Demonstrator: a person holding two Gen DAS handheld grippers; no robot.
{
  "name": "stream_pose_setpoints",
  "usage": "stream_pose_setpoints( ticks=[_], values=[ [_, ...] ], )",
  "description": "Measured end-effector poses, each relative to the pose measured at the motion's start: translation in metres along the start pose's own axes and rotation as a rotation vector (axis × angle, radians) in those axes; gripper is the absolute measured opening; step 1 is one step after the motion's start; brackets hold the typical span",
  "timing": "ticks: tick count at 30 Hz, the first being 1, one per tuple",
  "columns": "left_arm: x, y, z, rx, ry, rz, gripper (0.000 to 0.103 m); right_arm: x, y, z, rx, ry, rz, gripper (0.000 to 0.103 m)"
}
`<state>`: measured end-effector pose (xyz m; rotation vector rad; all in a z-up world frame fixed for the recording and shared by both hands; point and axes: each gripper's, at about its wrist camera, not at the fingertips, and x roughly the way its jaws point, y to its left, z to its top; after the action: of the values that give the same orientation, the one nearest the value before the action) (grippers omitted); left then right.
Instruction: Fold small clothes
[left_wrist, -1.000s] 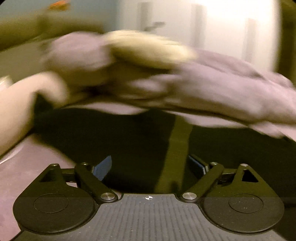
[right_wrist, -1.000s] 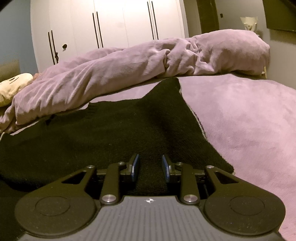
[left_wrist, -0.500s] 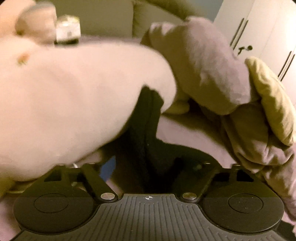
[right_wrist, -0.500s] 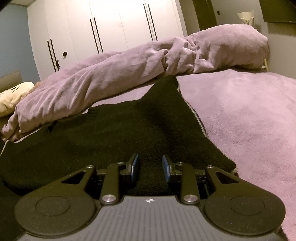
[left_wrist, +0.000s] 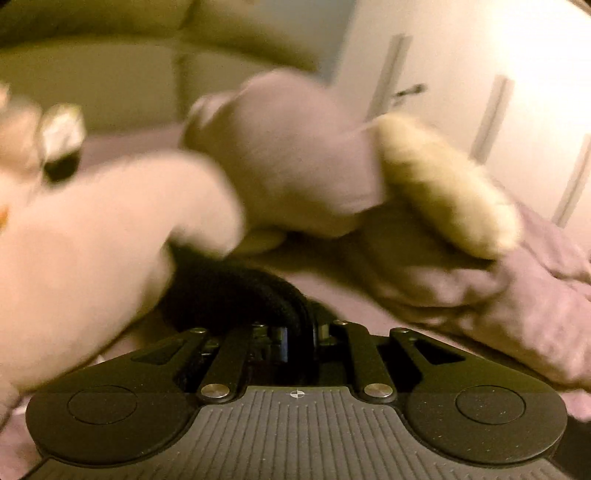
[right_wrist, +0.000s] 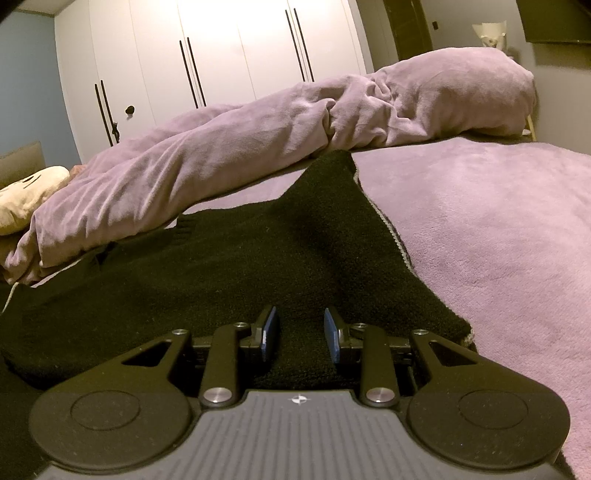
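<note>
Left gripper (left_wrist: 298, 341) is sitting clamped on a rolled edge of the black knit garment (left_wrist: 236, 291), jaws nearly together with the dark fabric bunched between the fingers; the left wrist view is blurred. A pale plush item (left_wrist: 92, 258) is filling the left of that view, just beside the garment's raised fold, and a cream pillow (left_wrist: 447, 184) is lying against the purple duvet (left_wrist: 517, 295). Right gripper (right_wrist: 300, 334) is standing at a narrow gap over the garment's near hem, blue pads (right_wrist: 269, 334) on either side of the fabric; cannot tell whether they are pinching it. The garment is lying spread flat on the purple bedspread (right_wrist: 498, 229), one point reaching up to the rumpled duvet, white wardrobe doors (right_wrist: 221, 55) behind.
</note>
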<state>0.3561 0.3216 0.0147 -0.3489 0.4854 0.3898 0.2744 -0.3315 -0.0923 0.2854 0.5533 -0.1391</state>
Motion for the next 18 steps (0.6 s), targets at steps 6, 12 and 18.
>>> stream_pose_setpoints(
  ticks=[6, 12, 18],
  values=[
    [-0.077, -0.107, -0.018, 0.202, -0.107, -0.203, 0.013, 0.0, -0.001, 0.0, 0.015, -0.001, 0.008, 0.028],
    [-0.105, -0.208, -0.087, 0.358, -0.02, -0.395, 0.013, -0.002, -0.008, -0.001, 0.047, -0.001, 0.027, 0.028],
    [-0.111, -0.272, -0.162, 0.486, 0.083, -0.436, 0.014, -0.002, -0.01, -0.002, 0.068, -0.004, 0.042, 0.028]
  ],
)
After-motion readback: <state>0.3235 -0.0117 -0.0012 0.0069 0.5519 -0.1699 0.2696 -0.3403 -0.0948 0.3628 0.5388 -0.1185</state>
